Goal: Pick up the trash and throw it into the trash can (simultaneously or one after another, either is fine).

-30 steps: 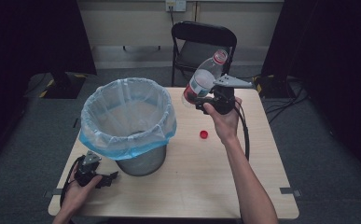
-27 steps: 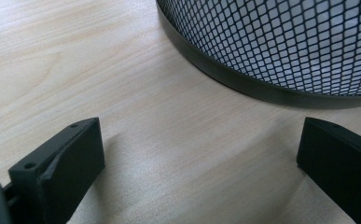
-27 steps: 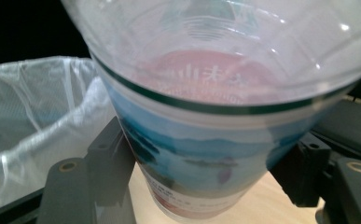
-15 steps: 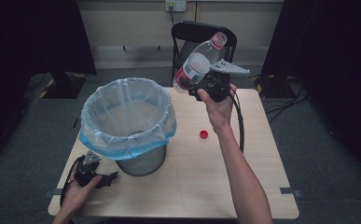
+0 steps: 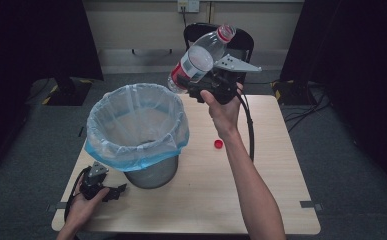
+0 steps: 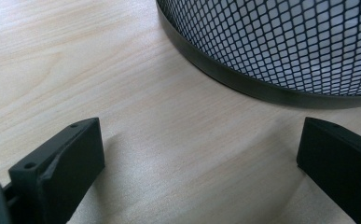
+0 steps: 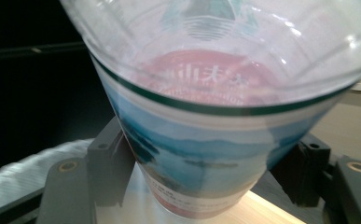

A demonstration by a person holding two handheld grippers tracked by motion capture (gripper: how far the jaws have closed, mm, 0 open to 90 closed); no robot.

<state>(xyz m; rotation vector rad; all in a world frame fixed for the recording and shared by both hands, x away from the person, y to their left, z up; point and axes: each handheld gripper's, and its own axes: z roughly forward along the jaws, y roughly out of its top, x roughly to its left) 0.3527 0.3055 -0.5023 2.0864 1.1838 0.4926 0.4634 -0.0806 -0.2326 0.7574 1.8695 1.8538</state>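
Plastic bottle (image 5: 197, 62) is hanging clamped in the right gripper (image 5: 195, 86) beside the bin (image 5: 136, 131), undropped, while the left gripper (image 5: 112, 191) is resting wide open.

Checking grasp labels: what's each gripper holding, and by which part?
Right gripper is shut on the plastic bottle, fingers clamping its labelled lower body, neck tilted up. Left gripper is open on the table beside the bin, holding nothing.

Both forearms are bare, with no sleeves showing. The right gripper (image 5: 201, 90) is black, topped by a grey three-cornered plate, and a black cable trails from it. The left gripper (image 5: 112, 191) is black too, with blocky jaws bearing small screw holes.
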